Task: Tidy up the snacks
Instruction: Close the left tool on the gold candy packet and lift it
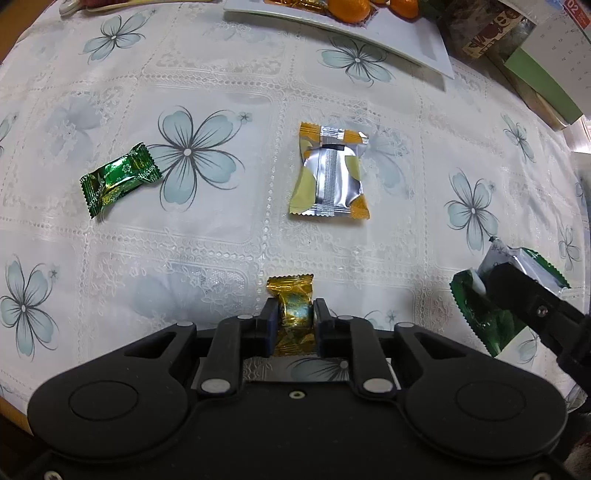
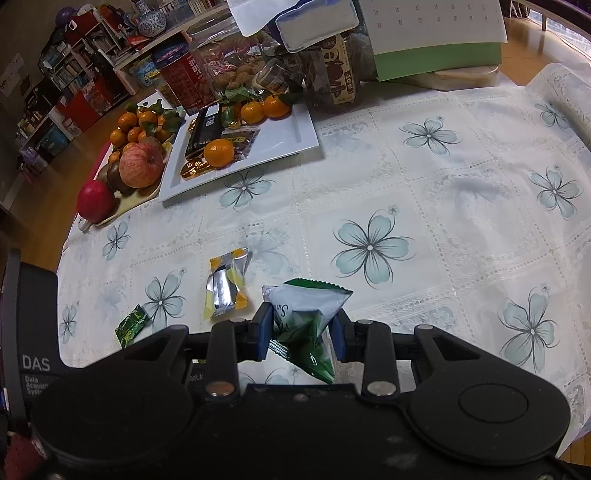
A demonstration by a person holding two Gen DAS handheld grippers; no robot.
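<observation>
A lived-in home, a dining corner by the look of it — the bench (image 2: pixel 424 184) wears a lace-patterned cloth printed with pale blue flowers, with a tray of fruit (image 2: pixel 125 162) and a white plate (image 2: pixel 280 140) of mandarins. Behind, crowded bookshelves (image 2: pixel 74 70), a blue-and-white vase (image 2: pixel 149 18) and snack jars (image 2: pixel 229 62) — plus a desk calendar (image 2: pixel 436 18).

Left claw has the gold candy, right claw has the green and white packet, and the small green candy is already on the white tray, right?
Not quite. The small green candy still lies on the tablecloth, not on the white tray; the left wrist view shows it. The rest holds: the left claw grips the gold candy, and the right claw grips the green and white packet.
</observation>
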